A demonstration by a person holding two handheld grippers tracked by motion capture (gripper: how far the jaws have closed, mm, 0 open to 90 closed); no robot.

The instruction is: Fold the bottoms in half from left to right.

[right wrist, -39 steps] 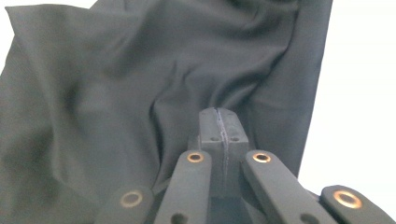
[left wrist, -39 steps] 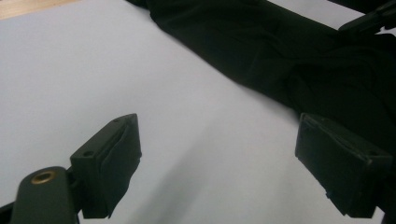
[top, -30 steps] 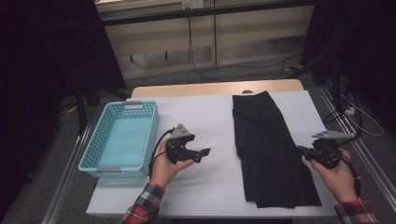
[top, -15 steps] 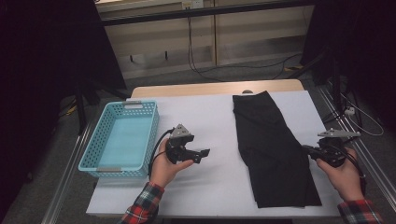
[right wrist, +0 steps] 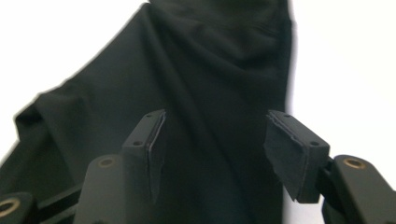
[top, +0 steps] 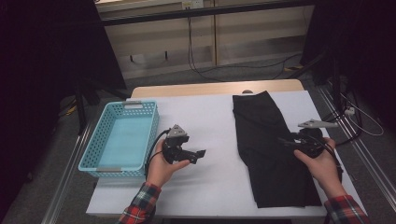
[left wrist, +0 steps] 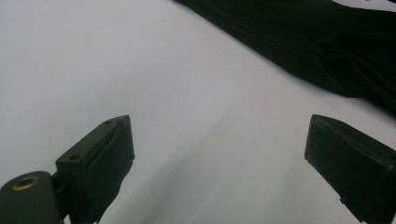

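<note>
Right gripper [top: 286,141] jaws have just been opening, nothing pinched between them now; since a second ago the black garment [top: 268,149] lies narrower, its right edge folded in. We judge one fold released. Left gripper [top: 201,153] jaws spread wide over bare white surface [top: 210,186]. Garment: matte, soft, creased, long and flat, right of the perforated blue plastic basket [top: 95,156].

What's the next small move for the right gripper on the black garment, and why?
Probably lower the right gripper onto the black garment and close on a fold. Its jaws have just been opening and stand apart above the cloth with nothing pinched; the garment lies partly folded, far from the blue basket.
</note>
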